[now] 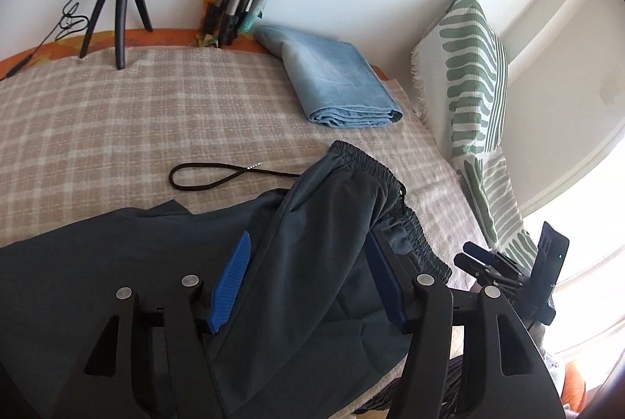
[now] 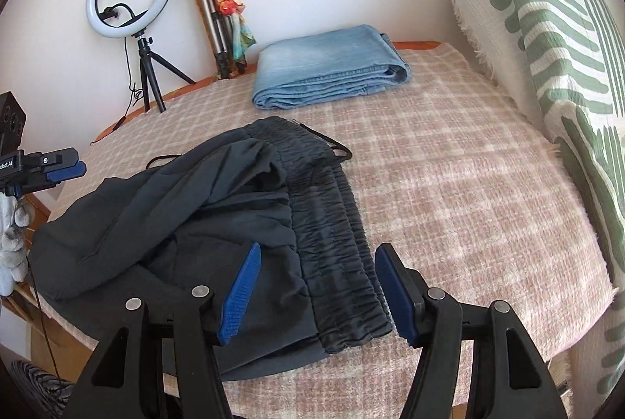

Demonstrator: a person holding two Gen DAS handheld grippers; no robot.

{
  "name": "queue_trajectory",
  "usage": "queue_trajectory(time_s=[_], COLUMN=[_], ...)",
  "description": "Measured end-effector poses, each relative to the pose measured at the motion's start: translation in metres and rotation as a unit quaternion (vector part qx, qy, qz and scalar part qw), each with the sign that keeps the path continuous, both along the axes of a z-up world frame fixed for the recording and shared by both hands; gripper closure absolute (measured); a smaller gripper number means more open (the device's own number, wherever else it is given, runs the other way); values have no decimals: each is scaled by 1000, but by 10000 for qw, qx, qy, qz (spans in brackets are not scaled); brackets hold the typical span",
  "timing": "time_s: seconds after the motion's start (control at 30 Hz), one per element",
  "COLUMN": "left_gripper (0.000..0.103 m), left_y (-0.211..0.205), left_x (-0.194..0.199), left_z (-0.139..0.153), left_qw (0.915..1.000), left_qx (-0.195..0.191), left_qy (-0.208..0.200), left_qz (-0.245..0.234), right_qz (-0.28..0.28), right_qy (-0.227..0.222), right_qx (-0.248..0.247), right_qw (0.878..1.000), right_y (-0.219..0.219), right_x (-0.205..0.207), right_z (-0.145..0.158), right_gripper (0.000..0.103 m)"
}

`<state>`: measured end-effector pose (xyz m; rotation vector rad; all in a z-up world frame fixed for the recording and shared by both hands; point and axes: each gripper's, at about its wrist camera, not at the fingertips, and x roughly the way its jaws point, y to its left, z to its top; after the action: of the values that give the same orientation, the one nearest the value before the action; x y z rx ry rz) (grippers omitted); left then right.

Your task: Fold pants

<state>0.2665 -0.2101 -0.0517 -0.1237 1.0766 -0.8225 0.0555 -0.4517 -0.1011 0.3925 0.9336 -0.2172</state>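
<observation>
Lying under both wide-apart tools, dark pants (image 2: 218,223), waistband rightward

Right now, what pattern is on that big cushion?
Green stripes on white cushion, clearest in right wrist view.

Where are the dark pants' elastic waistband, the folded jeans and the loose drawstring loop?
Elastic waistband (image 2: 336,243): right wrist view, on the gathered band's middle.
Folded jeans (image 2: 328,63): right wrist view, on the top layer.
Drawstring loop (image 1: 203,180): left wrist view, on the cord's lower run.
</observation>
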Motion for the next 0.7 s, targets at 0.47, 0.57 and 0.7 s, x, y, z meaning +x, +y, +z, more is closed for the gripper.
queue_trajectory(time_s=[0.47,0.57,0.7], left_gripper=[39,39,42], left_y=[-87,-90,-90], left_x=[59,58,61], left_z=[-81,-89,-91], left_qw=[9954,9950,9954], left_qx=[257,357,309], left_qy=[918,929,907], left_qz=[-33,-57,14], right_qz=[24,97,119], right_qy=[134,132,226], right_qx=[622,576,585], right_qw=[9980,9982,9980], right_y=[-18,-13,-11], right_x=[-13,-11,-9], right_z=[-36,-36,-41], right_gripper=[39,39,39])
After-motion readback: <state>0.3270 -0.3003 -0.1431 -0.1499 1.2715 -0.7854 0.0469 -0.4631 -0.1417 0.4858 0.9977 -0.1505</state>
